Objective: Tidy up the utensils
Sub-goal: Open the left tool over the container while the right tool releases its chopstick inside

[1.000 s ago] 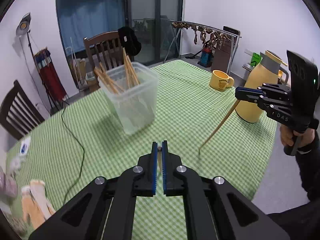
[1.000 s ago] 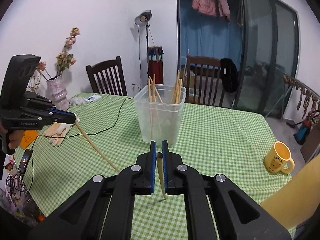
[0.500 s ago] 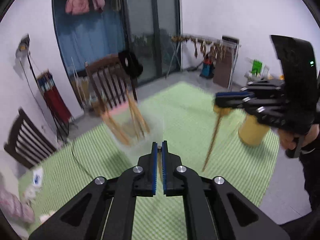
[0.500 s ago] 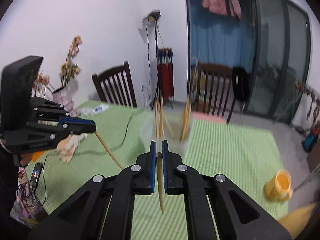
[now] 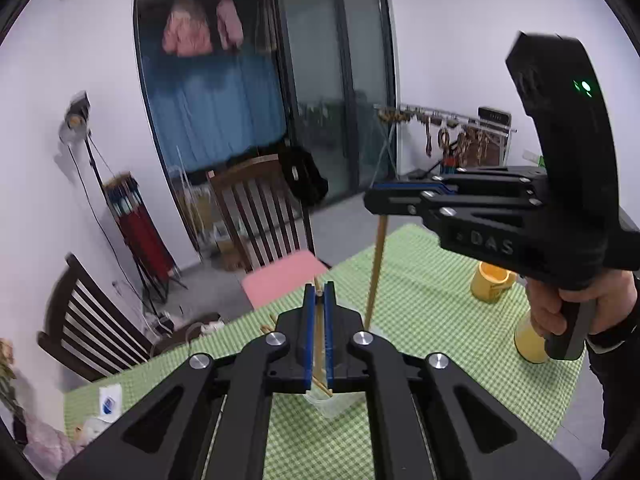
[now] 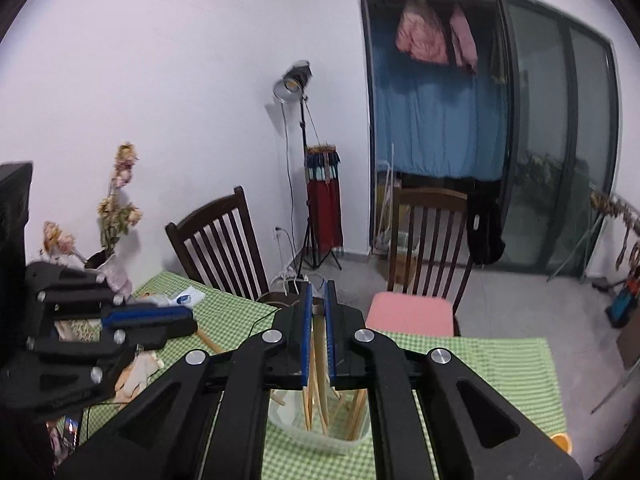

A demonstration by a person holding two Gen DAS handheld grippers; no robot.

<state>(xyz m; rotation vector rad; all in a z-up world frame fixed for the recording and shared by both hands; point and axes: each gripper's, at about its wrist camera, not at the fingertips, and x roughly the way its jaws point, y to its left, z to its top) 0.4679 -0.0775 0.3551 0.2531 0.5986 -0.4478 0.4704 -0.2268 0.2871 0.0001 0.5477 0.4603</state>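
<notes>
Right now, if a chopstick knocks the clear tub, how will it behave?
The tub looks like thin plastic, so probably light and easy to slide. It stands tall with chopsticks leaning on its walls, so it may tip.

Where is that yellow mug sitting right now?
In the left wrist view the yellow mug stands on the green checked tablecloth at the right, just below the right gripper and left of the hand holding it.

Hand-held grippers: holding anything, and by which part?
Each holds one chopstick near its top end. Left hand-held gripper grips one chopstick; right hand-held gripper grips another, hanging down over the tub.
</notes>
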